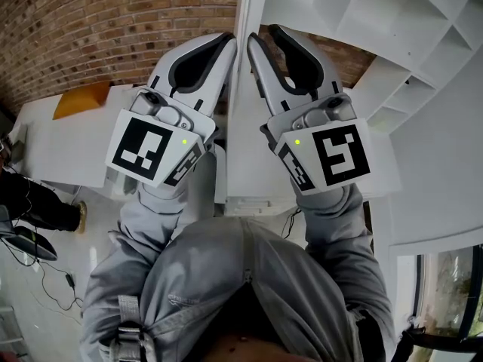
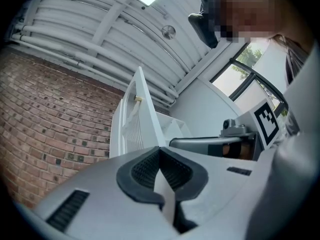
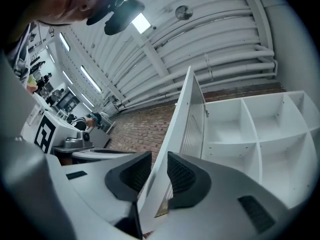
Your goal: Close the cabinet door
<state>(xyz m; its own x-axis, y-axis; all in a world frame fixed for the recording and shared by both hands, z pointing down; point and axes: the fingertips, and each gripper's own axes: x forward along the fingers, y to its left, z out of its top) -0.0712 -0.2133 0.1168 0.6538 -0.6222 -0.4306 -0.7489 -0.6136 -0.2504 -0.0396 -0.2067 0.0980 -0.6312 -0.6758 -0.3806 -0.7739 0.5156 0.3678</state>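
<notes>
Door: The white cabinet door with a ribbed inner face stands open. It reaches out from the cabinet toward the near side, edge-on to us. In the head view its thin edge runs between the two grippers.

Cabinet: The white cabinet with open square compartments is to the right of the door, and all its shelves are exposed. A red brick wall fills the far left.

Right gripper: The right gripper has its jaws apart, with the near edge of the door between them. The left pad stands clear of the panel and the right pad is just beside it. We see no pressing, so we judge that it holds nothing.

Left gripper: The left gripper has its jaws together at the tips and sits on the left side of the door, near its edge. A pale strip shows in the gap behind the tips, and we cannot tell what it is. We do not see anything gripped.

Done: Both grippers are at the door's near edge, which we take to be the free one. Nothing more of the task shows as done.

Left to do: The whole swing, in our judgement. The door must turn to the right until it lies flat against the cabinet front and covers the compartments. At present it is well apart from that position.
</notes>
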